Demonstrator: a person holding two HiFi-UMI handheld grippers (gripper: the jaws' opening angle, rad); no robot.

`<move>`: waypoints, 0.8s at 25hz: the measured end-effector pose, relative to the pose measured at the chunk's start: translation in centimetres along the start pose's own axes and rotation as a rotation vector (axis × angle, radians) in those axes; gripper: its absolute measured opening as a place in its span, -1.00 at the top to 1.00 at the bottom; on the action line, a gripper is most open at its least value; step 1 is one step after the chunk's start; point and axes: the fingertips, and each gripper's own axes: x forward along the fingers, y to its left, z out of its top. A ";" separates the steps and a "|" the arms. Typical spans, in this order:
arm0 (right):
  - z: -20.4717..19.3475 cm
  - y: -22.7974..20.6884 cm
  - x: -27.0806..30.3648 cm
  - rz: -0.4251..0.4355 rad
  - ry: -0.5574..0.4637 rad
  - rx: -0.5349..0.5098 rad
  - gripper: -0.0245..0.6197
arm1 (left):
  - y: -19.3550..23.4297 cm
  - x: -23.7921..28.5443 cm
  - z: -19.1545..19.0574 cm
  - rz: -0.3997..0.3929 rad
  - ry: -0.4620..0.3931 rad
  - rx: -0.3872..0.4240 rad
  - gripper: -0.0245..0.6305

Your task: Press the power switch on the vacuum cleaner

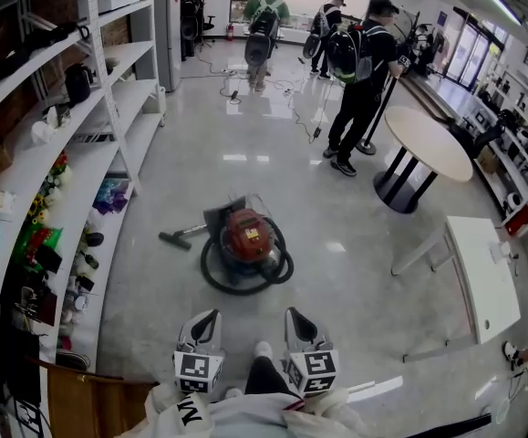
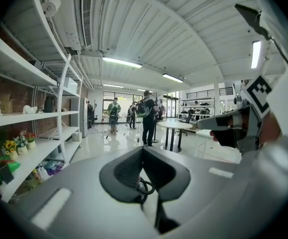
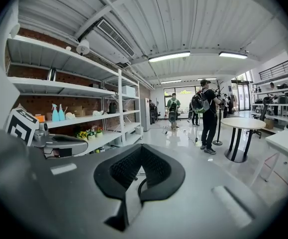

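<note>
- The floor [image 1: 355,245] is pale grey, polished and glossy, and it catches the ceiling strip lights as bright patches. I am looking into a large open workroom with a ribbed white ceiling.
- White shelving [image 1: 108,89] runs along my left against a brick wall. It carries yellow flowers [image 1: 37,210], boxes and small clutter, and two turquoise spray bottles [image 3: 57,113] stand on one shelf.
- A round desk [image 1: 428,144] on black legs stands to the right, with a white rectangular desk [image 1: 482,281] nearer me. Several people [image 1: 359,80] with backpacks stand beyond.
- The vacuum cleaner [image 1: 247,234], a red canister, sits on the floor ahead of both tools and well apart from them. Its black hose [image 1: 216,281] is looped around it, and its floor nozzle [image 1: 174,238] lies just to its left.
- The left tool [image 1: 207,319] is clenched, pad tips together, gripping nothing. The right tool [image 1: 296,318] is likewise clenched and empty.
- Each tool carries a marker cube [image 1: 198,370] patterned in black-and-white squares. The dark print on the white sleeve [image 1: 186,413] below is too cut off for me to read.
</note>
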 end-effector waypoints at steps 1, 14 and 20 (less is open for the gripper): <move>0.2 -0.3 0.4 0.004 0.000 -0.002 0.92 | 0.1 0.6 0.0 0.001 0.001 0.001 0.93; 1.9 -5.1 6.6 0.038 0.016 0.011 0.92 | 1.5 7.5 2.1 0.041 0.022 0.021 0.93; 2.6 -6.8 8.9 0.059 0.024 0.015 0.92 | 1.8 10.2 2.8 0.053 0.040 0.032 0.93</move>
